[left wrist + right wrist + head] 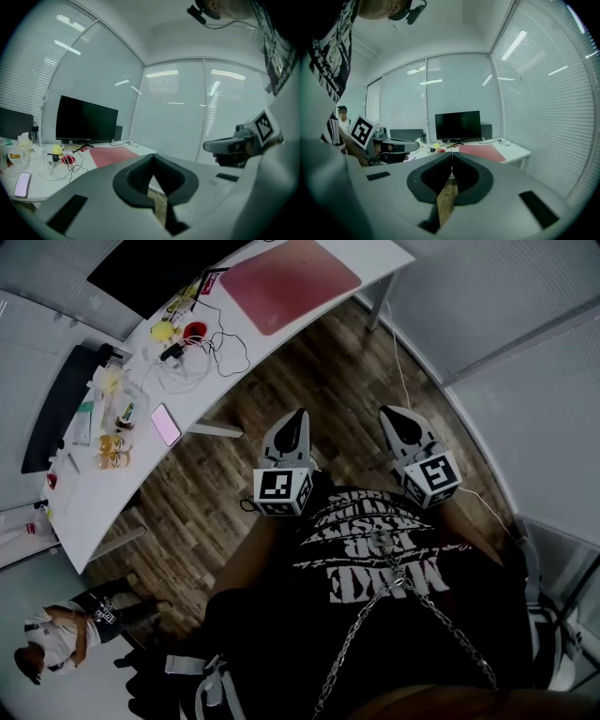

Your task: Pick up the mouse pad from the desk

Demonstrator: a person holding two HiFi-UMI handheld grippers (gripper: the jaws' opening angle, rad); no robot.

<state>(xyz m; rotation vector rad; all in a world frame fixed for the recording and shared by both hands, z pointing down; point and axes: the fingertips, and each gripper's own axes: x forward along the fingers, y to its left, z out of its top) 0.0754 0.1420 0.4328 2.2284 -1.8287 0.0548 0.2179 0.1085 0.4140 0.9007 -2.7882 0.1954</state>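
You are on the approach, with nothing gripped yet: the mouse pad [289, 282] lies flat on the worktop [103, 493], straight ahead of both grippers and well apart from them, with wooden floor [281, 381] between. The left gripper [300, 414] and the right gripper [385, 412] are held side by side in front of your body, each with its jaws fully together and nothing between them, touching nothing. To do this step well, I would close on the end of the worktop where the pad sits and part the jaws before you arrive, not over the pad. The pad looks thin and limp, so a pinch from above will likely slip. Judging from how near its front edge lies to the worktop's rim, come in low and nearly level, put one jaw under that edge or a corner and the other on top, then close. One gripper should be enough; keep the other clear. The tangle of cables [211, 348] and small clutter lies left of the pad as your grippers face it, and the monitor [159, 263] stands beyond that, so favour the pad's right-hand corner.
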